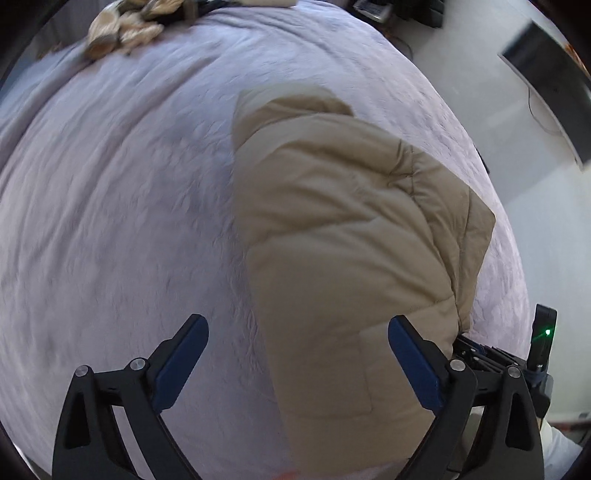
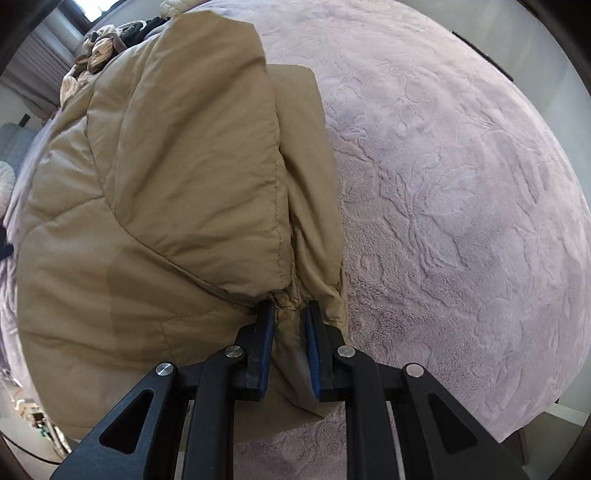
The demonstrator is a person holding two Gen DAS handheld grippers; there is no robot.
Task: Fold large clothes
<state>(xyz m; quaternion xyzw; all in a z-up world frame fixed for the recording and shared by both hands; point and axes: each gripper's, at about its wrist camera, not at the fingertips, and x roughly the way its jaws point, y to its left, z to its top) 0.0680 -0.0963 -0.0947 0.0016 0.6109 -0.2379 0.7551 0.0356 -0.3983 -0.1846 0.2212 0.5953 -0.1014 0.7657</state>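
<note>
While the right gripper pinches a gathered edge of the tan quilted puffer jacket on the lilac plush bed, the left gripper hangs released; soft, light, slippery padding, best gripped at seams.

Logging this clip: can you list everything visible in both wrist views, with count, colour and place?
puffer jacket: one, tan, quilted, folded lengthwise on the bed, near edge pinched by the right gripper.
blanket: one, pale lilac, embossed plush, covering the bed under the jacket.
pile of clothes: one heap, cream and beige with dark pieces, far end of the bed.
monitor: one, dark screen, against the white wall at the right.
left gripper: one, black with blue pads, jaws wide apart above the jacket's near end, holding nothing.
right gripper: one, black with blue pads, closed on the jacket's edge.
</note>
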